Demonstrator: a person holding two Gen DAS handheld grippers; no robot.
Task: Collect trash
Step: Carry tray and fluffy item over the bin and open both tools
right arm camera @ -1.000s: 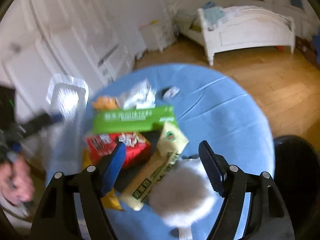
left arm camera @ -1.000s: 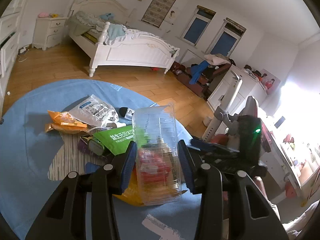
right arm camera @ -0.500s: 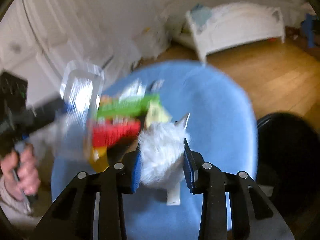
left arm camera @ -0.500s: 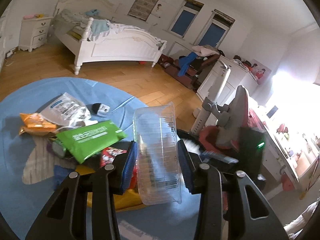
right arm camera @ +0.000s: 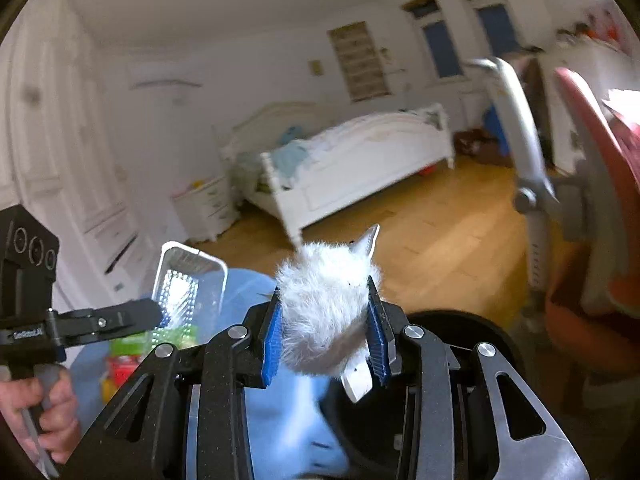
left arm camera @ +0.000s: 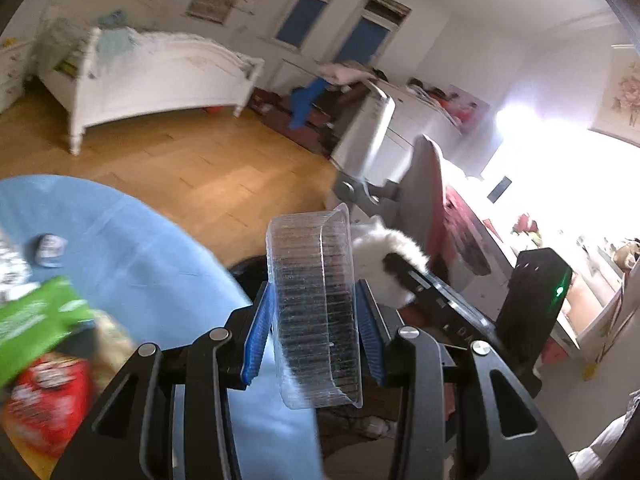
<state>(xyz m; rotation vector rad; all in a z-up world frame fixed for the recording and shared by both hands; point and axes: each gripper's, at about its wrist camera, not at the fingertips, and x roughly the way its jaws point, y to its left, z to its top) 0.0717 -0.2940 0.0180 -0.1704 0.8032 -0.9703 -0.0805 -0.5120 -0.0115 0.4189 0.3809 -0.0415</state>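
Note:
My left gripper [left arm camera: 314,330] is shut on a clear ribbed plastic tray [left arm camera: 316,304] and holds it upright past the edge of the round blue table [left arm camera: 132,256]. The tray also shows in the right wrist view [right arm camera: 188,288]. My right gripper [right arm camera: 326,336] is shut on a white fluffy item [right arm camera: 326,312] with a flat white strip sticking out; it also shows in the left wrist view [left arm camera: 384,248]. A black bin [right arm camera: 460,364] lies just below and beyond the right gripper. Other trash stays on the table: a green pack [left arm camera: 36,316] and a red packet [left arm camera: 48,392].
A small black-and-white item [left arm camera: 50,246] lies on the table. A grey-and-pink chair [right arm camera: 580,220] stands to the right of the bin. A white bed [right arm camera: 352,160] and wooden floor [left arm camera: 192,168] lie beyond. A white nightstand [right arm camera: 202,208] stands by the wardrobes.
My right gripper closed on the white fluffy item and lifted it off the table toward the bin. My left gripper swung right with the clear tray, away from the trash pile.

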